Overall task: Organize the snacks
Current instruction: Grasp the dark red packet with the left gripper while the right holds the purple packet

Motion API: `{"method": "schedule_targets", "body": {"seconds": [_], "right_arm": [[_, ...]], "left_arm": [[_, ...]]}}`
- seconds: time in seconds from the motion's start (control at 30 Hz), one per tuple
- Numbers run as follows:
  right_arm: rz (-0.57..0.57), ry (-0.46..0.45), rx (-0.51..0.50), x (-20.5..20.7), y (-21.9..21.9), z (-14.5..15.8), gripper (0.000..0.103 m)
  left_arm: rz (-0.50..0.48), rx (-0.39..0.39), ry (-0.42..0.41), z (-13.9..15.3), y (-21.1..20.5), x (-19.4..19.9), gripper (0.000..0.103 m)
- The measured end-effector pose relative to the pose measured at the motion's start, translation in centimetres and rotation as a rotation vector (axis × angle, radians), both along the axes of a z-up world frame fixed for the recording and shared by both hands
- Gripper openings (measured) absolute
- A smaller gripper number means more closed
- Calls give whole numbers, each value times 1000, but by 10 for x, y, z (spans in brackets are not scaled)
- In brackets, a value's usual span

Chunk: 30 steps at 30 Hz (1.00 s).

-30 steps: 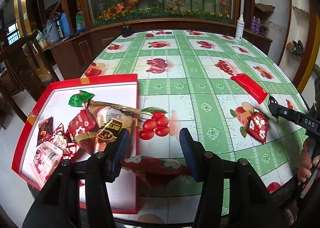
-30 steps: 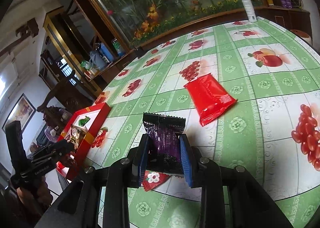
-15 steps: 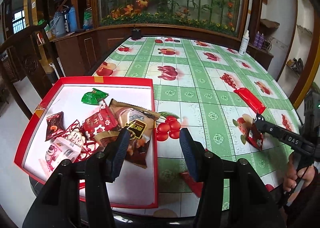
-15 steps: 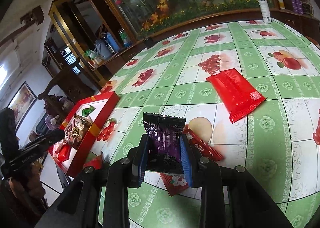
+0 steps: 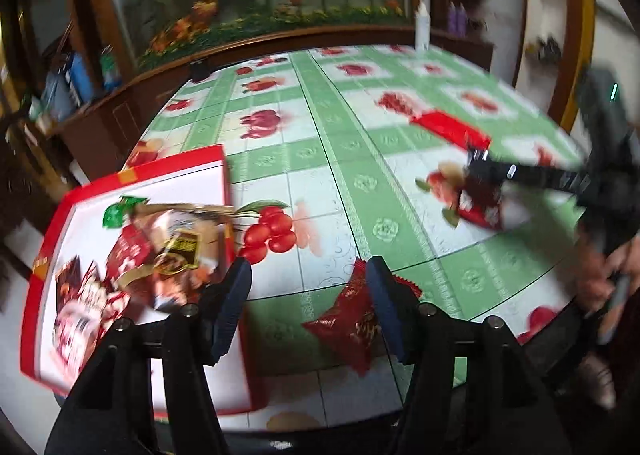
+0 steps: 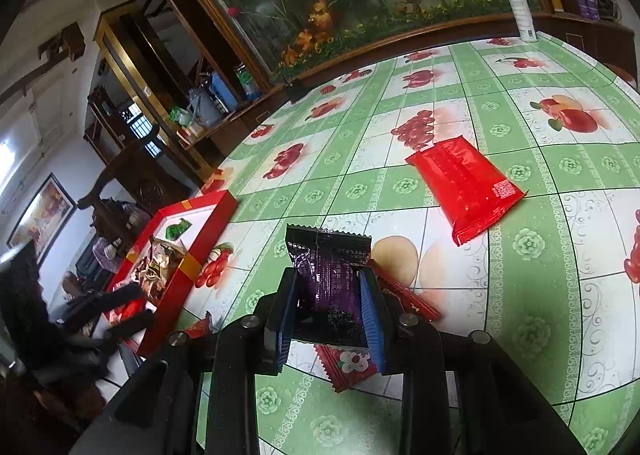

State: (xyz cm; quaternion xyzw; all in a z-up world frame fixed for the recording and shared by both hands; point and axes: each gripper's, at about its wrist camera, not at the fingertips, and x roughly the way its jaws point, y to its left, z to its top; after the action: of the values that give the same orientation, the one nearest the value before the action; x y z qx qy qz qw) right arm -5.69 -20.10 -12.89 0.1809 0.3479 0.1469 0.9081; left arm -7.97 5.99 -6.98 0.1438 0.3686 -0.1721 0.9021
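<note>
Purple snack packet clamped between right gripper fingers above table

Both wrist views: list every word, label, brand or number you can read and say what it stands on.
None can be read for certain.
Purple packet in the right tool: pale print, too small.
Large red packet: white code patch, too small.
Flower-print red packet: no letters legible.
Dark label on the brown packet in the red box: blurred.
Red packet by the left tool: gold print, blurred.
White spray bottle: label too small.
</note>
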Motion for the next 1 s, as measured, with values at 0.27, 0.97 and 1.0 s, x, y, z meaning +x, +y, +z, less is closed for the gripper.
{"method": "schedule_targets", "body": {"seconds": [0.27, 0.97, 1.0], "right_arm": [[15, -25, 44, -2, -6, 3, 33], [63, -61, 110, -7, -10, 7, 34], [65, -61, 117, -7, -10, 6, 34]], "left_arm": [[-93, 26, 161, -34, -14, 20, 60], [-90, -52, 192, -37, -6, -7, 81], [-92, -48, 188, -37, -8, -7, 81]]}}
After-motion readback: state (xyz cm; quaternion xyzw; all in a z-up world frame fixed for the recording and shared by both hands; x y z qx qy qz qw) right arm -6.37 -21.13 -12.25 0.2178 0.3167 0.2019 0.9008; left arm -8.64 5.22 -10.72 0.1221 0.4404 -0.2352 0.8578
